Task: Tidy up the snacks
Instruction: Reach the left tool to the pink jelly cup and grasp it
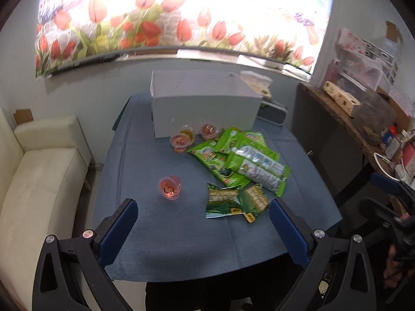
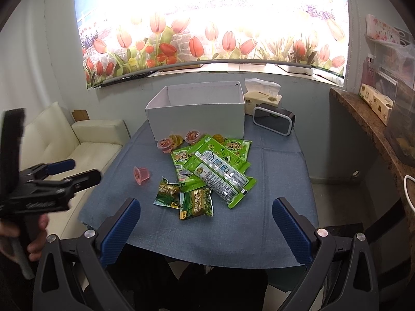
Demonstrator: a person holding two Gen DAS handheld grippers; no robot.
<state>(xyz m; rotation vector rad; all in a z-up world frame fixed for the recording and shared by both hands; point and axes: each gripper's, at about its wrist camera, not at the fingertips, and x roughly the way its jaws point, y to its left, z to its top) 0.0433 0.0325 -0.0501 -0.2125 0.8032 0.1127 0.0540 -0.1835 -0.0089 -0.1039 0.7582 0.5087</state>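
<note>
An open white cardboard box (image 1: pixel 205 110) (image 2: pixel 198 118) stands at the far side of the blue-clothed table (image 1: pixel 181 238) (image 2: pixel 280 181). In front of it lie green snack packets (image 1: pixel 241 163) (image 2: pixel 220 165), two small dark green packets (image 1: pixel 233 202) (image 2: pixel 186 199), and jelly cups (image 1: pixel 181 140) (image 2: pixel 179 140). One pink jelly cup (image 1: pixel 170 188) (image 2: pixel 141 175) sits apart to the left. My left gripper (image 1: pixel 203 223) is open and empty above the table's near edge. My right gripper (image 2: pixel 205 221) is open and empty, also at the near edge. The left gripper also shows at the left of the right wrist view (image 2: pixel 75 171).
A cream sofa (image 1: pixel 39 171) (image 2: pixel 85 142) stands left of the table. A tissue box (image 2: pixel 262 96) and a black speaker (image 2: pixel 273 119) sit at the table's far right. A cluttered brown counter (image 1: pixel 363 119) (image 2: pixel 363 119) runs along the right.
</note>
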